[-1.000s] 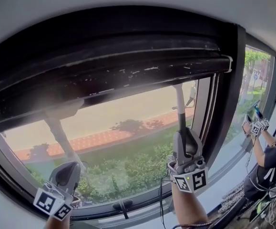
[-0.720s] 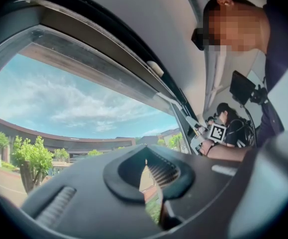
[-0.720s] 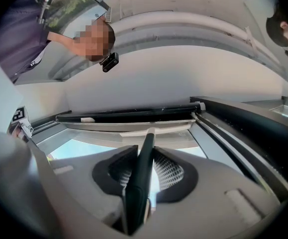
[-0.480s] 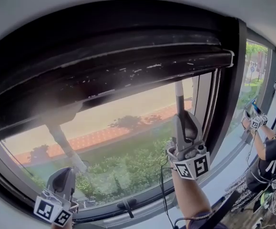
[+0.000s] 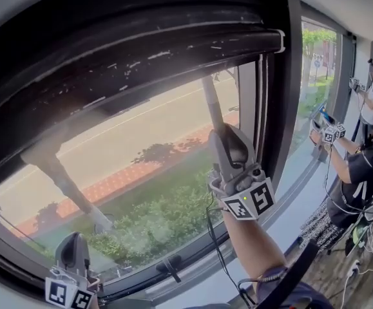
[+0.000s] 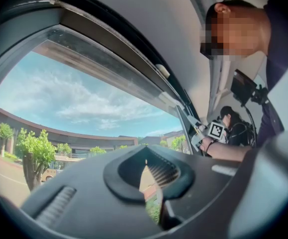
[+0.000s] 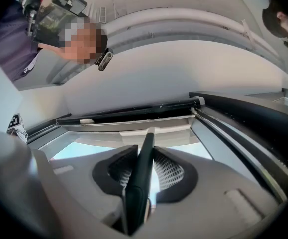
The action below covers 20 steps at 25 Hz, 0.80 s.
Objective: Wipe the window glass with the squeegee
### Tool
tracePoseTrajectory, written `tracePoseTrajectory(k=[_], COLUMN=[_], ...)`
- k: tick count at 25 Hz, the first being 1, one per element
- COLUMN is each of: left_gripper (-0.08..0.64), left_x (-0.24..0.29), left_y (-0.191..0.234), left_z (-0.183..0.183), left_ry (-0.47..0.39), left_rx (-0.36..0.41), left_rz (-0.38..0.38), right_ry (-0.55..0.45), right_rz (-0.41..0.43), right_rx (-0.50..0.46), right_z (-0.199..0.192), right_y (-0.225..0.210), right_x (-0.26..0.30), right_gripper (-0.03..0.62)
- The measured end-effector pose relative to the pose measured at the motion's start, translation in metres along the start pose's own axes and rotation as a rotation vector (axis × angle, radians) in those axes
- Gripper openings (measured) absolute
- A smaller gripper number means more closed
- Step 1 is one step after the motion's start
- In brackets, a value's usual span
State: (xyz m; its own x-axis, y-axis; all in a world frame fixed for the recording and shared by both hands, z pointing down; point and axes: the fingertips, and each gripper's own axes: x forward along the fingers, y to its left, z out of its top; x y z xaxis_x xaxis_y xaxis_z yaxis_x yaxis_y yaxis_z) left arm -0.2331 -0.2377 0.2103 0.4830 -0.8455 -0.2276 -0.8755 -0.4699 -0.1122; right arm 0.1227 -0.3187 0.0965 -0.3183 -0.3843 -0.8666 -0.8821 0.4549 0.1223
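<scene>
In the head view my right gripper (image 5: pixel 225 137) is raised in front of the window glass (image 5: pixel 141 153) and is shut on the squeegee's handle (image 5: pixel 210 105). The handle runs up to the long dark blade (image 5: pixel 167 51), which lies along the top of the pane under the upper frame. The right gripper view shows the dark handle (image 7: pixel 143 168) clamped between the pads, and the blade (image 7: pixel 129 112) lies across the top of the glass. My left gripper (image 5: pixel 72 250) hangs low at the bottom left. Its jaws (image 6: pixel 151 176) are nearly together with nothing between them.
A dark vertical frame post (image 5: pixel 281 108) borders the pane on the right. A window latch (image 5: pixel 170 267) sits on the lower frame. Two other people (image 5: pixel 360 166) with grippers stand along the windows at the far right. A cable hangs from my right arm.
The view has swung, so the window frame sits further left. My right gripper still holds the squeegee at the top of the pane. My left gripper has sunk lower in the view.
</scene>
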Motion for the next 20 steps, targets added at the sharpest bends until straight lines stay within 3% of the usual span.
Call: tracePoseTrajectory(k=[20], left_gripper=[0.003], left_x=[-0.008], left_y=[-0.033], left_z=[-0.010], left_ry=[-0.031], left_rx=[-0.017], left_rz=[-0.047], right_ry=[0.117], right_rz=[-0.030], right_rx=[0.019], right_z=[-0.005], right_y=[0.006], right_x=[-0.045], right_gripper=[0.103])
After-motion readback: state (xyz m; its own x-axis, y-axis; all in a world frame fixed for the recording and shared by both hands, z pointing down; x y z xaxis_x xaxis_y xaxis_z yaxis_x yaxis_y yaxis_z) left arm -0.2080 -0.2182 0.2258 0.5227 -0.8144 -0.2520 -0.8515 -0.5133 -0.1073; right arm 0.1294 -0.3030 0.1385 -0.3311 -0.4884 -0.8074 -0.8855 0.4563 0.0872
